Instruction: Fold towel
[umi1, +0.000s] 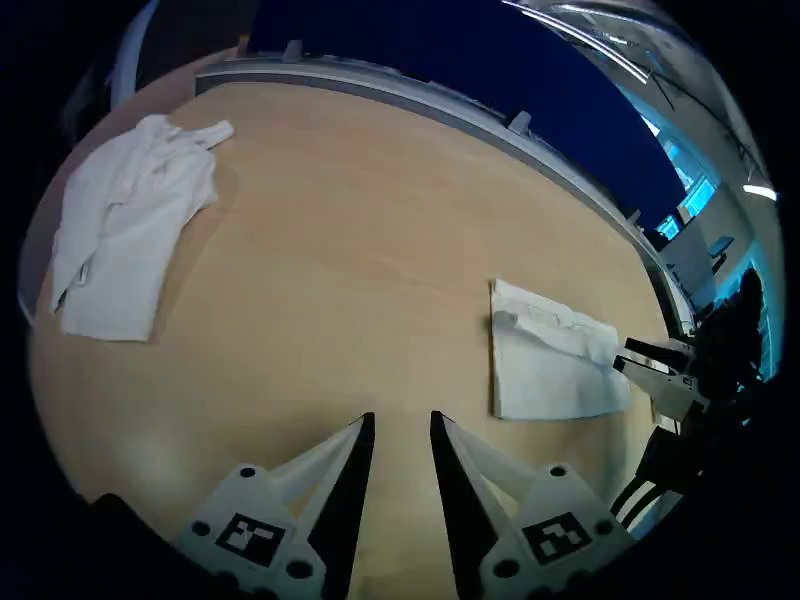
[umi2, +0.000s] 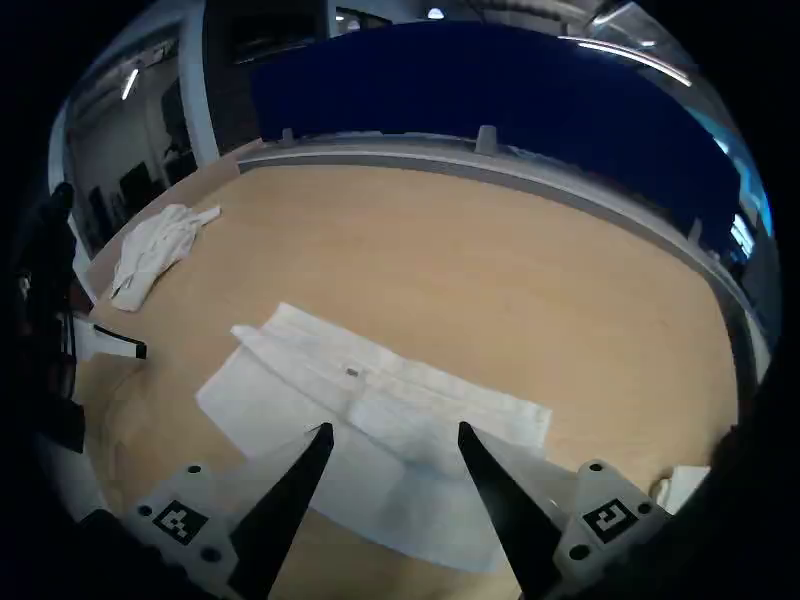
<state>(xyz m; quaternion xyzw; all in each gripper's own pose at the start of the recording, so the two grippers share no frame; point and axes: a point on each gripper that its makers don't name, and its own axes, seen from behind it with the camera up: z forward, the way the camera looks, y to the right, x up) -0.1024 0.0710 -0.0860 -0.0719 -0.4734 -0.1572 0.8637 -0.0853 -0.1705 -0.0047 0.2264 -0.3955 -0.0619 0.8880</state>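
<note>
While holding the right gripper (umi2: 393, 430) spread and empty above the near part of the towel (umi2: 380, 420), watch for a grab on one layer only; towel lying flat on the table (umi2: 560, 280), partly doubled over, with a raised ridge along the fold. Close on the top layer alone and risk peeling the fold open; close too low and risk scraping the wood and missing the cloth. Note the left gripper (umi1: 402, 420): fingers slightly parted, nothing between them, over bare table beside the towel, not touching it; leave that end unpinned and expect the whole towel to slide or skew. Avoid confusion with the crumpled cloth (umi1: 130, 235) at the far corner, well apart.
</note>
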